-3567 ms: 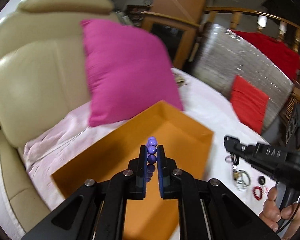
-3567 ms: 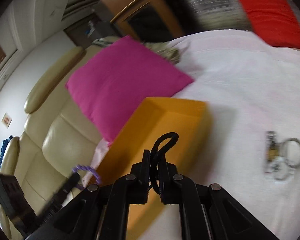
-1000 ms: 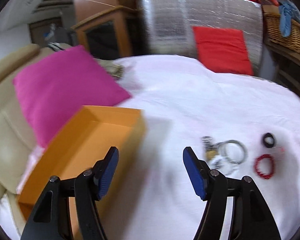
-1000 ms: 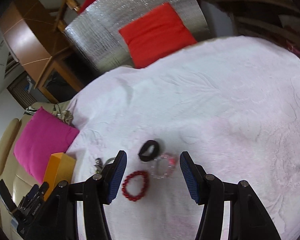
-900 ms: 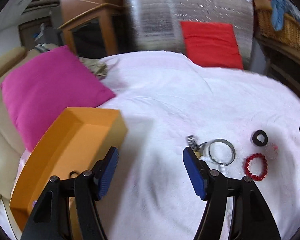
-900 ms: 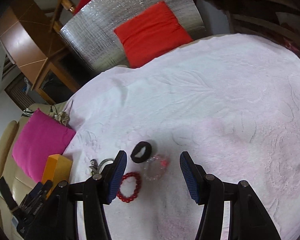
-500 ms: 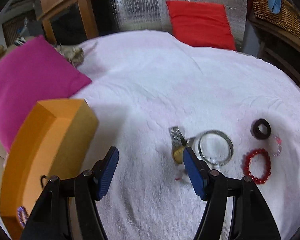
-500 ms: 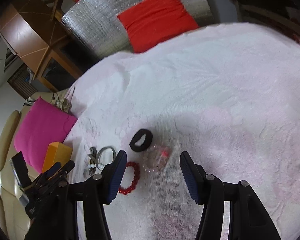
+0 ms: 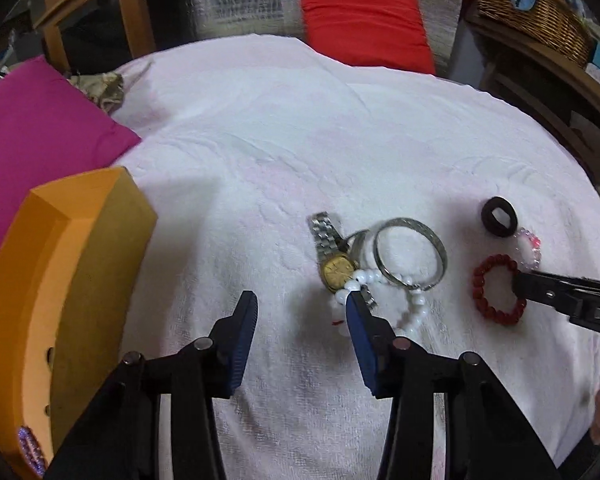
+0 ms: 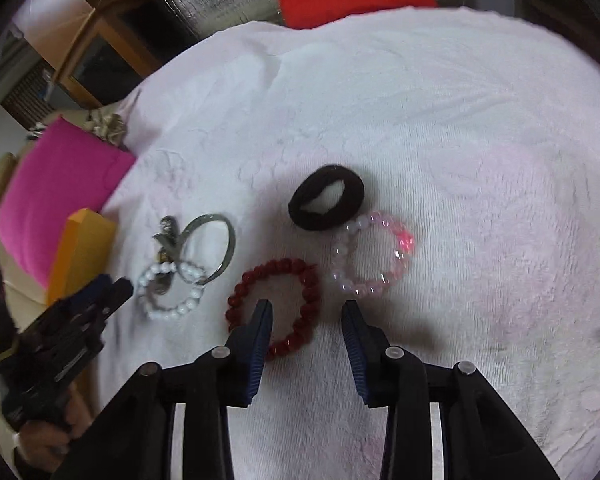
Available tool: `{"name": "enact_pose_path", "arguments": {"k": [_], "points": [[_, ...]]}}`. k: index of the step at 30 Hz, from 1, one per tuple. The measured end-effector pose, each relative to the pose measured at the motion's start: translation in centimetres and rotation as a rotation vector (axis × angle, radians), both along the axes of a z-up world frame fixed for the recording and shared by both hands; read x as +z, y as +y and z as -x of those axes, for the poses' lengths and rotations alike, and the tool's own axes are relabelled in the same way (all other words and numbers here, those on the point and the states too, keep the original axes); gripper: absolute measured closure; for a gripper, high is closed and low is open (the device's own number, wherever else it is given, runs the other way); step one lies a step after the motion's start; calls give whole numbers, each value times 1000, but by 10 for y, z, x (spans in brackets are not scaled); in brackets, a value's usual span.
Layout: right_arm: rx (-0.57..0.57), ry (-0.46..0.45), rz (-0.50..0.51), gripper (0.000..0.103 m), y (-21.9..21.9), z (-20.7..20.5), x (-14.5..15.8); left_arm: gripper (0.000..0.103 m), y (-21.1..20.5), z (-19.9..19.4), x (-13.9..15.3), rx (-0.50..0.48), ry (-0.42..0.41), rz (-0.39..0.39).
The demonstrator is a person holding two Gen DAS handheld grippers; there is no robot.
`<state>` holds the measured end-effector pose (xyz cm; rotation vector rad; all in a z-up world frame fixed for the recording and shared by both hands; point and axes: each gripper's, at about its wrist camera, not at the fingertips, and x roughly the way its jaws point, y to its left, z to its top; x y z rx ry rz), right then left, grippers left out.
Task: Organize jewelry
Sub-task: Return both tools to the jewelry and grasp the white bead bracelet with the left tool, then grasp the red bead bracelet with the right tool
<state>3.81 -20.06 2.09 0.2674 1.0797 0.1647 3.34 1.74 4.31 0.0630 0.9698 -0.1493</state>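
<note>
While both sets of jaws are narrowing, neither has anything pinched yet. Our left gripper (image 9: 302,304) has its blue pads apart over bare white cloth (image 9: 260,152); its right pad overlaps the near-left edge of the white bead bracelet (image 9: 410,304), but we cannot tell whether it touches. Nothing lies between those pads. Just beyond that right pad sit the watch (image 9: 334,256) and the silver bangle (image 9: 410,254), touching one another. A second ago these jaws stood wide and the pile lay well ahead and to the right of them; now it is at the right fingertip. The orange box (image 9: 56,280) is to the left of the jaws, with a purple bracelet (image 9: 30,446) showing in its near corner; 3.6 s ago that bracelet was clamped in these very jaws above the box.

Our right gripper (image 10: 306,314) straddles the near right side of the red bead bracelet (image 10: 276,304): the left pad sits inside the loop, the right pad outside it, and beads lie between them, unpressed. Half a second ago the red loop lay beyond the left finger, with none of it in the gap. Ahead of the jaws are the pink bracelet (image 10: 370,256) and the black hair tie (image 10: 326,198), touching each other.
</note>
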Motion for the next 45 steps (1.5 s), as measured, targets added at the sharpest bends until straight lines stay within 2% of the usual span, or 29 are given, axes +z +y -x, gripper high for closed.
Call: {"name": "enact_pose_path", "arguments": {"k": [3,5,7,9,10,11,13,16,19,30,34,37,40,45], "points": [[-1,-21,36,62,9,-1,-2,56,-1,-1,-4,-55,38,67],[19,-33,52,62,14,0,-1,56,-4,-2,-7,-82,48,76],[25,-39,54,68,11,-1,-3,56,-5,-3,-11,-103,65,101],[13,-40,63,79,7,-2,-4,56,-5,-5,-15,-108,75,119],[8,-39,63,85,5,-3,-5,60,-4,-6,-15,-109,72,130],[5,-40,60,88,4,-2,-4,71,-5,-6,-16,-117,73,154],[-1,-44,53,91,3,-3,-5,81,-6,-8,-16,-133,81,182],[6,-49,56,92,2,-1,-4,84,-11,-6,-17,-157,82,179],[9,-50,50,92,1,0,-3,90,-12,-3,-19,-176,104,212],[-9,-19,-13,92,-9,1,-2,91,-12,20,-9,-231,102,212],[-18,-19,0,91,-5,-2,-3,91,-7,24,-9,-237,98,205],[0,-41,24,91,1,-2,-3,91,-4,24,-9,-231,98,211],[34,-72,89,92,10,0,-2,91,-2,26,-6,-227,89,206],[34,-116,64,92,7,6,6,91,-5,26,1,-206,57,211]]}}
